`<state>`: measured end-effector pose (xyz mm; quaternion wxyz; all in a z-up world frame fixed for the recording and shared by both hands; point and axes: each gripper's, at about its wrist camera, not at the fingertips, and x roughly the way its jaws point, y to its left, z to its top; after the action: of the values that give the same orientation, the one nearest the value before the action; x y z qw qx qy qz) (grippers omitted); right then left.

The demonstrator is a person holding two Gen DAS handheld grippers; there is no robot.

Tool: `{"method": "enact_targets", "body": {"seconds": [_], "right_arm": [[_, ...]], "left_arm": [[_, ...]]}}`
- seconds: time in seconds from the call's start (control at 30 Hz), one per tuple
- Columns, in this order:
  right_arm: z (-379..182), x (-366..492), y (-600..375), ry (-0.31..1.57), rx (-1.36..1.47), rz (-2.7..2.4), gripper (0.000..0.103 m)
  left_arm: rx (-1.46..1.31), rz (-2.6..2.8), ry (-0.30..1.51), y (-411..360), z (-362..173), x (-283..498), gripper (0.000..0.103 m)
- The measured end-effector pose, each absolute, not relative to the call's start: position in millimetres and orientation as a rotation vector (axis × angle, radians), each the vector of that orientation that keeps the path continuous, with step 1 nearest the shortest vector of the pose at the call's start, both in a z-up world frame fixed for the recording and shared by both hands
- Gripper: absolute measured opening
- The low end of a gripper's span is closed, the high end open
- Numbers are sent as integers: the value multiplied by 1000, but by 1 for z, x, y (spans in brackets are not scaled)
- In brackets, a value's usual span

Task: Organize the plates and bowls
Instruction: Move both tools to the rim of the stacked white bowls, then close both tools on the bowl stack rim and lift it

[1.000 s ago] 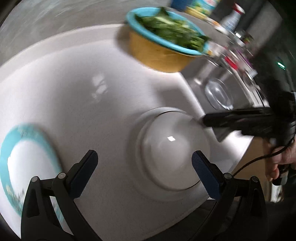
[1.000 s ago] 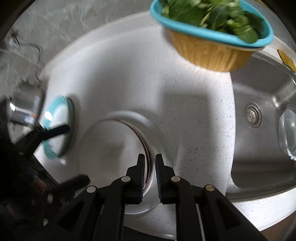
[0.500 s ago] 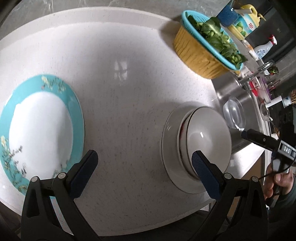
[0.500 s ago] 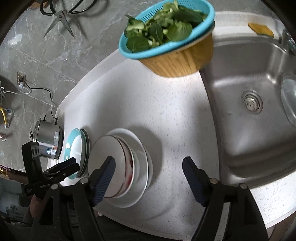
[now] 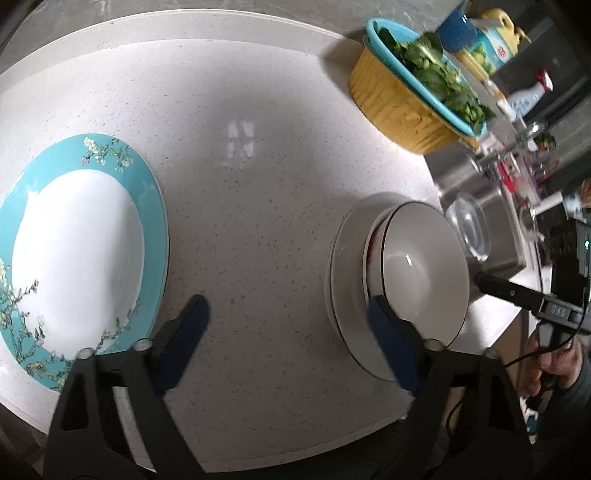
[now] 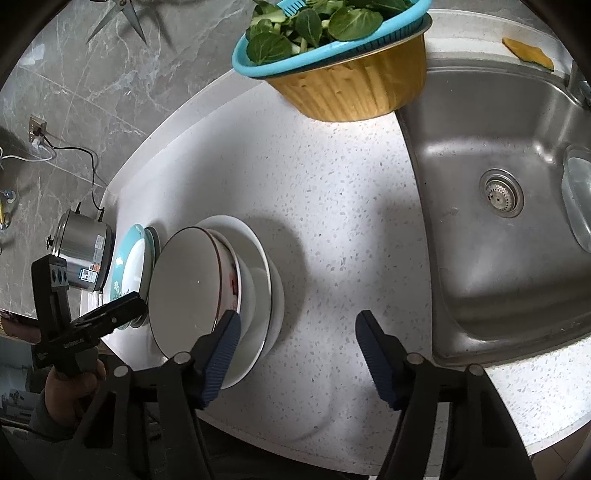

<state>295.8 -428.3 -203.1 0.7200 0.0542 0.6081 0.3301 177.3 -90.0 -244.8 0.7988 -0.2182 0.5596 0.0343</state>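
the stacked bowls (image 5: 421, 273) sit right of the closing, empty left gripper (image 5: 286, 328); the closing, empty right gripper (image 6: 295, 347) is nearer, teal-rimmed plate (image 5: 74, 251) far left.

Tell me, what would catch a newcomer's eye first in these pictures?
Probably the yellow basket with a blue colander of green leaves, at the far counter edge beside the steel sink. Next the stack of white bowls on a plate near the front edge, and the teal-rimmed flowered plate farther left.
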Motion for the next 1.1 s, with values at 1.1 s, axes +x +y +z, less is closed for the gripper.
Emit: {"method": "enact_targets", "body": {"seconds": [1.1], "right_arm": [[-226, 292, -386, 1359, -49, 732, 41]], "left_arm": [[-241, -47, 1340, -119, -292, 244, 78]]}}
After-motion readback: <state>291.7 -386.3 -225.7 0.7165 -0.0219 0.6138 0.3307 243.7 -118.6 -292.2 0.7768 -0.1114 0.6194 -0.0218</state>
